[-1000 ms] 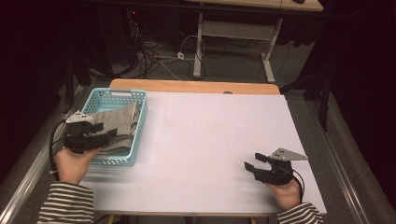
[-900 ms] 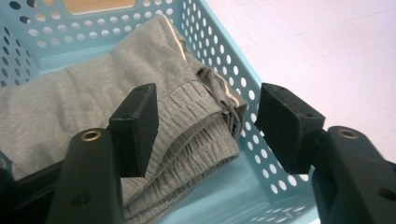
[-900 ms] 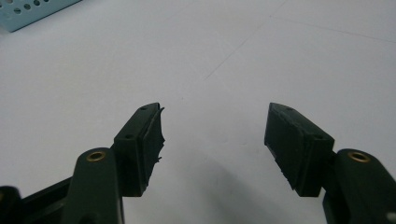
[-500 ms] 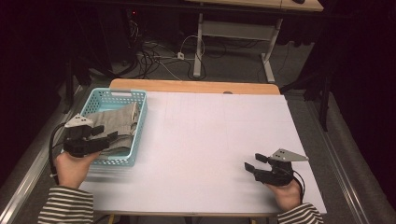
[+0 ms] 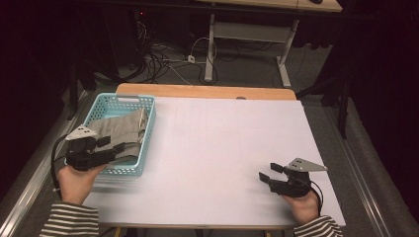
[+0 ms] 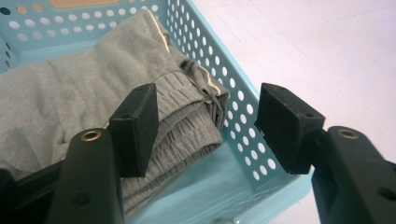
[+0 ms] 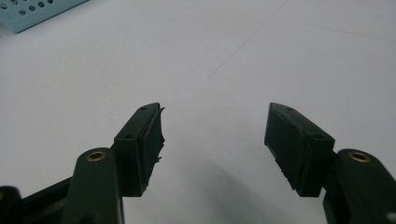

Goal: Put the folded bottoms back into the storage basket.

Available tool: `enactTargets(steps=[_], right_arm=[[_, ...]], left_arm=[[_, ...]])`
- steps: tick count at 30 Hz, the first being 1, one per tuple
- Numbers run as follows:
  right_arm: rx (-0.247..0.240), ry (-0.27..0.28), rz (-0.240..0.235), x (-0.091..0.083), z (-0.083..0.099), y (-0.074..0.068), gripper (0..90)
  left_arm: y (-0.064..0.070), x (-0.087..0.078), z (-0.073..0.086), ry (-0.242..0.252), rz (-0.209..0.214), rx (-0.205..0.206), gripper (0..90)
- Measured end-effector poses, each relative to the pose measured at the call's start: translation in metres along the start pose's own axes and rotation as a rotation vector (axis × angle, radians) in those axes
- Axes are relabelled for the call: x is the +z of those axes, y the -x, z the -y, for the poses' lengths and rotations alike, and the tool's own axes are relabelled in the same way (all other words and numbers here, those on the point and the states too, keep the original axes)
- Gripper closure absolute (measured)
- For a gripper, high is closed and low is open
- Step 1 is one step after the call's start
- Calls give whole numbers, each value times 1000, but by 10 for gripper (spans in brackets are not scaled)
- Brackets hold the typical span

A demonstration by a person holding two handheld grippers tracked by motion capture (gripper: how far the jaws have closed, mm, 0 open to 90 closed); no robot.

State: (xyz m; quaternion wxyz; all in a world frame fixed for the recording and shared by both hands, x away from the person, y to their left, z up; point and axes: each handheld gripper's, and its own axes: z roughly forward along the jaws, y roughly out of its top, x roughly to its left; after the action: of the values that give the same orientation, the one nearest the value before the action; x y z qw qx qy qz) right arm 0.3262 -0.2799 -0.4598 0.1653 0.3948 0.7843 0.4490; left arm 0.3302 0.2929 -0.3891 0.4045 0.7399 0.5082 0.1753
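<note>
- High view: we see the left gripper (image 5: pixel 112 146) at lower left of the frame, over the near end of the teal basket (image 5: pixel 118 100). Jaws spread, nothing between them.
- Basket sits at the left edge of the white table (image 5: pixel 227 148); grey sweatpants (image 5: pixel 116 131) lie folded inside it.
- Left gripper view adds detail we don't get from above: the gripper (image 6: pixel 205 126) has one jaw over the ribbed waistband of the sweatpants (image 6: pixel 70 98), the other over the basket's perforated side wall (image 6: pixel 233 107). Whether the first jaw touches the cloth, we can't tell.
- Same view shows a pale trim line and a drawstring at the waistband, upper centre of the frame; too small to make out from above.
- High view: right gripper (image 5: pixel 269 175) at lower right of the frame, low over bare table, well apart from the basket. Jaws spread, holding nothing.
- Right gripper view: gripper (image 7: pixel 212 130) open over plain white surface (image 7: pixel 210 60); a corner of the basket (image 7: pixel 32 11) shows in the upper left of the frame.
- Striped sleeves (image 5: pixel 69 224) come in at the bottom of the high view.
</note>
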Motion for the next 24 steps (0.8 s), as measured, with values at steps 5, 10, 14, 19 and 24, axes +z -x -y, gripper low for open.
enactTargets(steps=[5,10,14,19,24], right_arm=[[0,2,1,0,0,0,371],[0,2,0,-1,0,0,372],[0,3,1,-1,1,0,371],[0,3,0,-2,1,-1,372],[-1,2,0,-2,1,-1,371]], left_arm=[[0,-1,3,4,9,-5,373],[1,-2,6,7,12,-5,374],[0,-3,8,10,15,-7,374],[1,-4,11,9,21,-5,374],[2,-4,15,11,22,-4,366]])
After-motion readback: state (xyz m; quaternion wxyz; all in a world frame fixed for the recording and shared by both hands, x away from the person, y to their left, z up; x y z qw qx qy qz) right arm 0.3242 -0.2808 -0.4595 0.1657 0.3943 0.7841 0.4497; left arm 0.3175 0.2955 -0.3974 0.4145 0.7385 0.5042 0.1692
